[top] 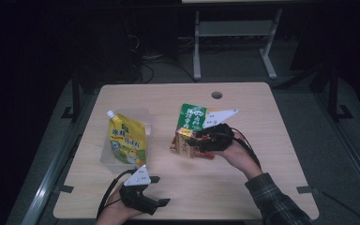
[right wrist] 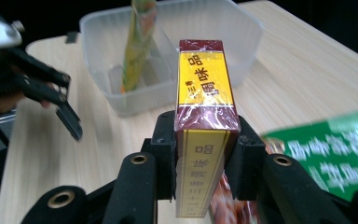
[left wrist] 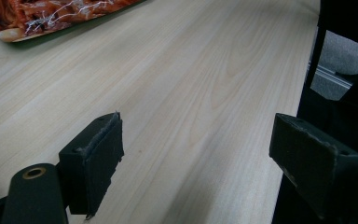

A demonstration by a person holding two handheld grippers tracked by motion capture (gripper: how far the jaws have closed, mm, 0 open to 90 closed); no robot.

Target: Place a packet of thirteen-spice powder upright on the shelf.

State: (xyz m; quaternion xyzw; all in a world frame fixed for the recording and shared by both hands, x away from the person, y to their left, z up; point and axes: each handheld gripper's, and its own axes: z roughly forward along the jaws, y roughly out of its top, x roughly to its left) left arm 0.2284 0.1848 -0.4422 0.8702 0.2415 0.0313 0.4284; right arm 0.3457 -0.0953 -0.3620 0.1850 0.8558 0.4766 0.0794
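Right gripper [right wrist: 206,154] clamps the yellow-and-maroon box [right wrist: 205,116] across its narrow sides, centre frame, so it probably won't twist while carried. Plastic tub [right wrist: 168,51] sits upper centre with the yellow pouch [right wrist: 139,42] standing inside, the likely drop spot. Left gripper [top: 152,190] idles lower left, jaws apart, nothing between them. Green packet [right wrist: 335,154] lies flat, right edge.

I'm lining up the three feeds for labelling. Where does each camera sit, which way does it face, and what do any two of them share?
High view: above the person's side, looking forward and down on the table; forearms, left gripper and right gripper show.
Left gripper view: rides the left gripper, looking along open jaws across bare wood.
Right gripper view: rides the right gripper, facing the clear tub; jaws clamp the boxed pack.
Shared: high and right gripper views both show the yellow pouch and green packet.
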